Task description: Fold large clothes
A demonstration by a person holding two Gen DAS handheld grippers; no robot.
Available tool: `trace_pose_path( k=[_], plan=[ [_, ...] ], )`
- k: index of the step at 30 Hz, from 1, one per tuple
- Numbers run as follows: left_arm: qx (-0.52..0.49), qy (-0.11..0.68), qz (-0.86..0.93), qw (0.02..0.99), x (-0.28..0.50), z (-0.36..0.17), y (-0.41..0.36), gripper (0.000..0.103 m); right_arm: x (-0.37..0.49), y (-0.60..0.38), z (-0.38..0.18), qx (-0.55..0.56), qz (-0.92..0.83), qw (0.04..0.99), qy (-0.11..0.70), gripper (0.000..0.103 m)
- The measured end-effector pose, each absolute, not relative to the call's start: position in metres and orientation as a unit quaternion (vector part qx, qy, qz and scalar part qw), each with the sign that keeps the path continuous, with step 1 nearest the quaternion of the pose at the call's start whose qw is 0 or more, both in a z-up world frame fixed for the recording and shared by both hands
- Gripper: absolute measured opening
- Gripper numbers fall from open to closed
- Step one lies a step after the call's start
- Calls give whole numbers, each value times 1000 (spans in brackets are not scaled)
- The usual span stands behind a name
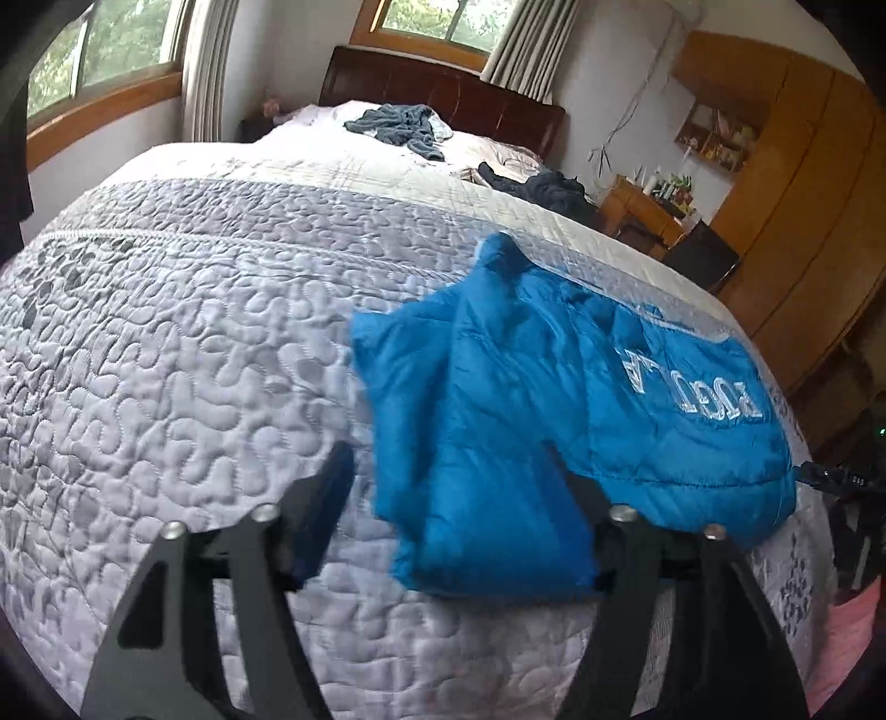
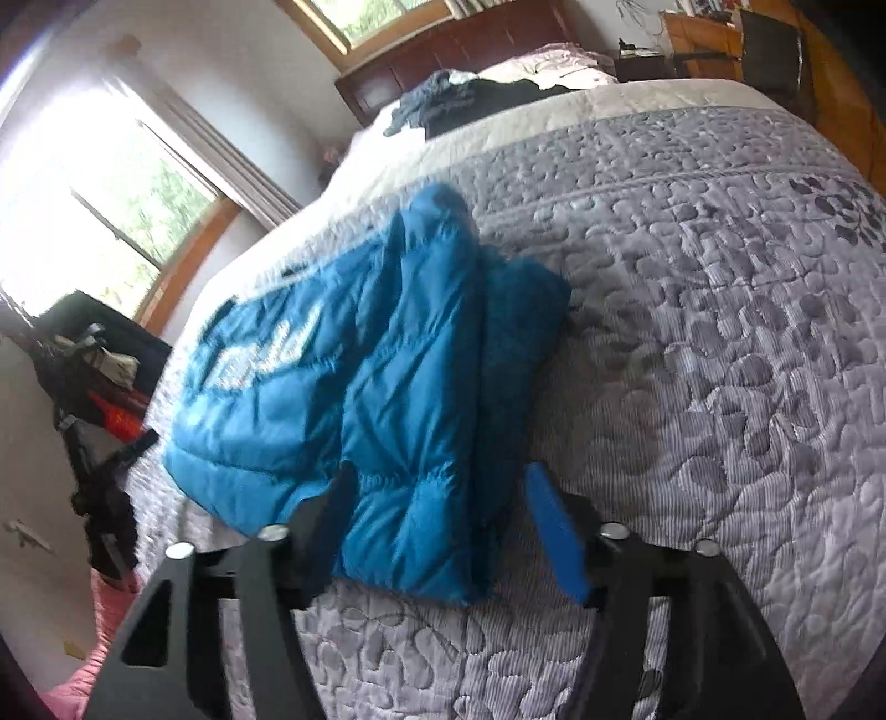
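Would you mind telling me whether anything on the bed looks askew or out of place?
Yes: the blue puffer jacket is only roughly folded, lying crooked on the quilt with one bunched part sticking up at its far end. Loose, crumpled dark clothes also lie unfolded near the headboard.

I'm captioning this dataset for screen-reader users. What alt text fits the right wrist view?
A blue puffer jacket, partly folded, lies on a grey quilted bedspread, with the open right gripper poised at its near edge. Other clothes are heaped near the headboard, and windows stand to the left.
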State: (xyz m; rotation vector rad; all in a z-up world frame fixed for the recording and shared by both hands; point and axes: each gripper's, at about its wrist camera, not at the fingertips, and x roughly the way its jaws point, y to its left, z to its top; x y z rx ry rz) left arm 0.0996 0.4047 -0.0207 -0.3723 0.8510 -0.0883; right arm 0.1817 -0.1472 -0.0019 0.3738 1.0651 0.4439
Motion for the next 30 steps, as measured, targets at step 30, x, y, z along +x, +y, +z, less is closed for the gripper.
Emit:
trace_pose_path(
  k=[30],
  plan=[
    [-301, 452, -198, 816, 205, -85, 375, 76, 267, -107, -67, 271, 306, 755, 514, 82]
  ],
)
